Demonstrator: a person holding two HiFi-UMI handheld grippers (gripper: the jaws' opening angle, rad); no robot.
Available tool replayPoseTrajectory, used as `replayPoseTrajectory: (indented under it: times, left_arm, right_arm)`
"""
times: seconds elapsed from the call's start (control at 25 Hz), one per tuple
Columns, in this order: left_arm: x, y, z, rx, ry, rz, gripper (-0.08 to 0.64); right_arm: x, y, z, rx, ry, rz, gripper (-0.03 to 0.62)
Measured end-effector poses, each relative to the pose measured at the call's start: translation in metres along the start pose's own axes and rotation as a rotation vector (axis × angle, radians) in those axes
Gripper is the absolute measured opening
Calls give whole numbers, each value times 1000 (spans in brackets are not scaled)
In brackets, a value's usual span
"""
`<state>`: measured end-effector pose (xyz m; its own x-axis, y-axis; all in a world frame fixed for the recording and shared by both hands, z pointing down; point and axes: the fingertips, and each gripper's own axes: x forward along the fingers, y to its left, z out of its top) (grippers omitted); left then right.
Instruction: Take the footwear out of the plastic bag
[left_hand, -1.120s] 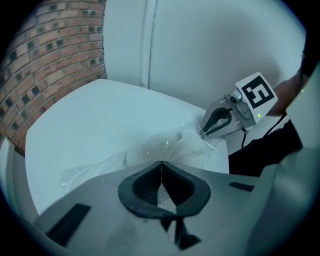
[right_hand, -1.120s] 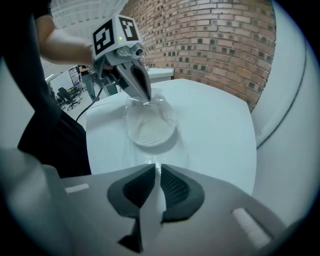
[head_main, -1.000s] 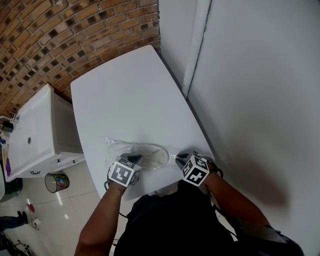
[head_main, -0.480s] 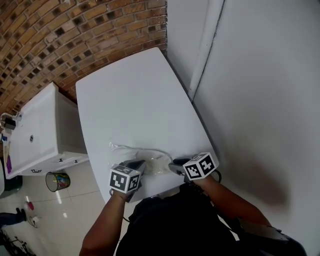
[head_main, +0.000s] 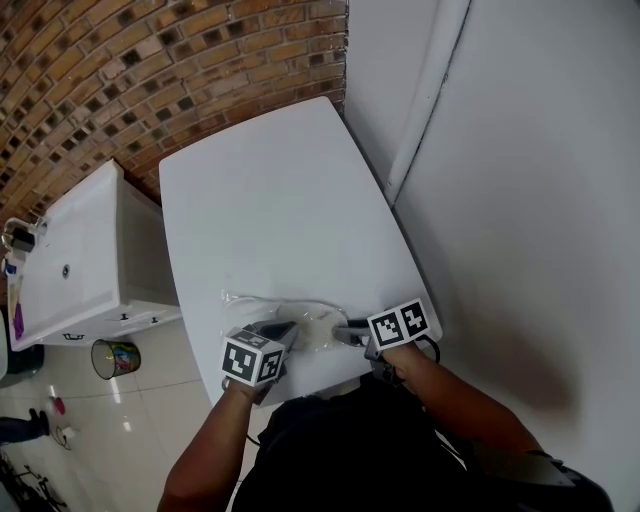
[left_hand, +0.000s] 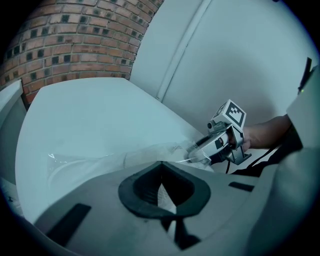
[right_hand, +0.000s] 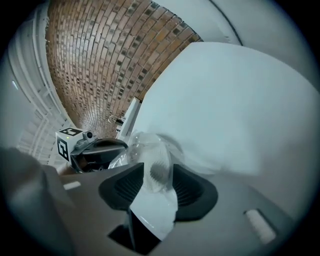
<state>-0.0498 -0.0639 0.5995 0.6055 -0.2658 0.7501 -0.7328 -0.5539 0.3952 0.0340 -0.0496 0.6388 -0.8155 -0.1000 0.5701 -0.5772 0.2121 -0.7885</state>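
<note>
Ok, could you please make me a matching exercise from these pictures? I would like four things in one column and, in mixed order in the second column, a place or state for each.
Things
1. left gripper
2. right gripper
3. plastic bag
4. waste bin

Places or states
A. on the floor by the white cabinet
B. jaws apart, with bag film between them
C. lying at the near end of the white table
D. jaws shut on the bag's film

Pairs: 1-D, 2-B, 3-C, 4-A

Note: the right gripper's jaws have just been opening.

Left hand-held gripper (left_hand: 160, 182), jaws together.
</note>
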Motion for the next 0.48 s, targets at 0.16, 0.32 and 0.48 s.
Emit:
replayPoseTrajectory:
  times: [0.16, 0.32, 0.48]
  left_arm:
    - [0, 2, -1, 3, 5, 11, 8]
    - [-1, 8, -2, -4, -5, 37, 8]
    - [-3, 9, 1, -1, -25, 50, 8]
  right_arm:
    - [-1, 6, 3, -21, -24, 23, 108]
    - [-10, 20, 9, -28, -60, 113, 76]
    - [-22, 28, 15, -16, -94, 175, 58]
